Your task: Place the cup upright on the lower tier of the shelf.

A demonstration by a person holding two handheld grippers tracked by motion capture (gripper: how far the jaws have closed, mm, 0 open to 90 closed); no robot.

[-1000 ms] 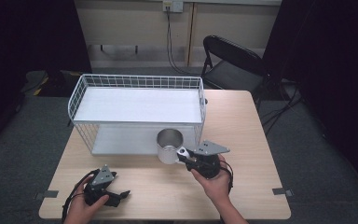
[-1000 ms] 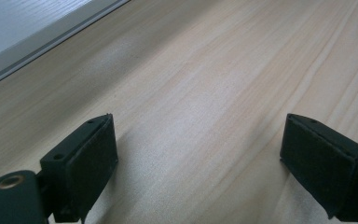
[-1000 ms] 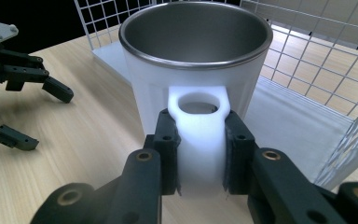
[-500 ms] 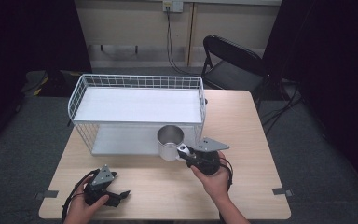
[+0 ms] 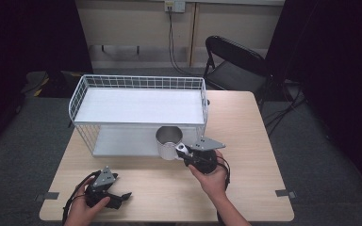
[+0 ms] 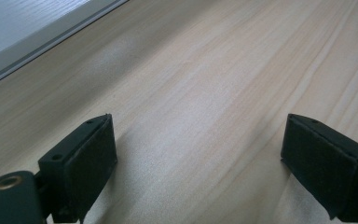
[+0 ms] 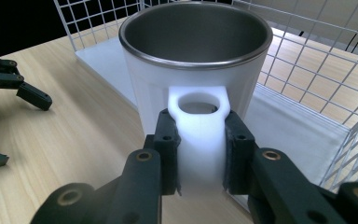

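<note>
1. A white cup [image 5: 168, 142] with a shiny metal inside stands upright on the wooden table [image 5: 254, 141]. It is right at the front edge of the white wire rack [image 5: 139, 110], near the rack's right end.
2. The right gripper [image 7: 200, 154] pinches the cup's white handle [image 7: 199, 121]. Both black pads press on the handle's sides.
3. In the high view, the right gripper [image 5: 188, 153] is just to the right of the cup, with a hand [image 5: 212, 179] behind it.
4. The left gripper [image 5: 118, 195] sits low near the front left of the table, well apart from the cup.
5. Its jaws are spread wide, with bare table between them.
</note>
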